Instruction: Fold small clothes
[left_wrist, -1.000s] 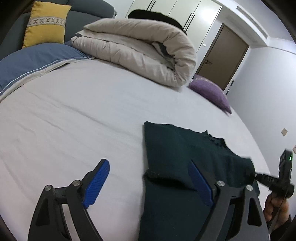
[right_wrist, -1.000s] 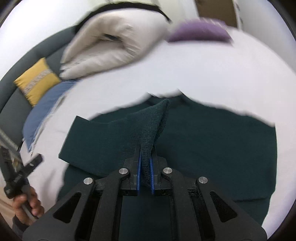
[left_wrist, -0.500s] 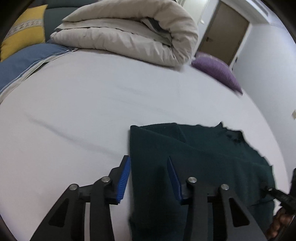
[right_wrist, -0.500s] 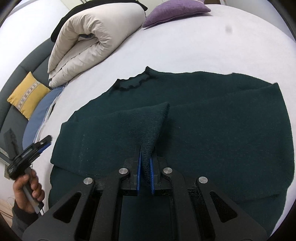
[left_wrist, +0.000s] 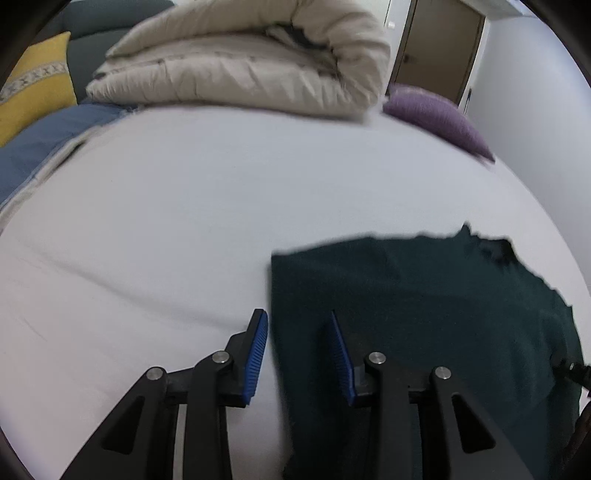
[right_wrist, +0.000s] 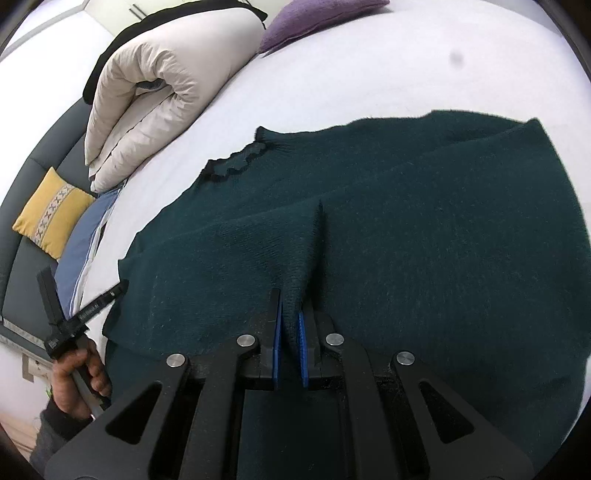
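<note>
A dark green knitted sweater (right_wrist: 424, 236) lies flat on the white bed, with a frilled collar (right_wrist: 240, 162) at the far side. My right gripper (right_wrist: 290, 314) is shut on a pinched fold of a sleeve laid across the body. In the left wrist view the sweater (left_wrist: 424, 314) fills the lower right. My left gripper (left_wrist: 299, 332) is open, its fingers straddling the sweater's left edge low over the bed. The left gripper also shows in the right wrist view (right_wrist: 85, 314).
A rolled beige duvet (left_wrist: 258, 62) lies at the far end of the bed (left_wrist: 166, 221). A purple cushion (left_wrist: 439, 118) is at the far right. A yellow cushion (left_wrist: 33, 92) and a blue pillow (left_wrist: 48, 144) are at the far left. A brown door (left_wrist: 439, 48) stands behind.
My left gripper narrowed from wide open and moved to straddle the sweater's left edge. My right gripper kept its hold on the sleeve fold and lowered it onto the sweater body.
</note>
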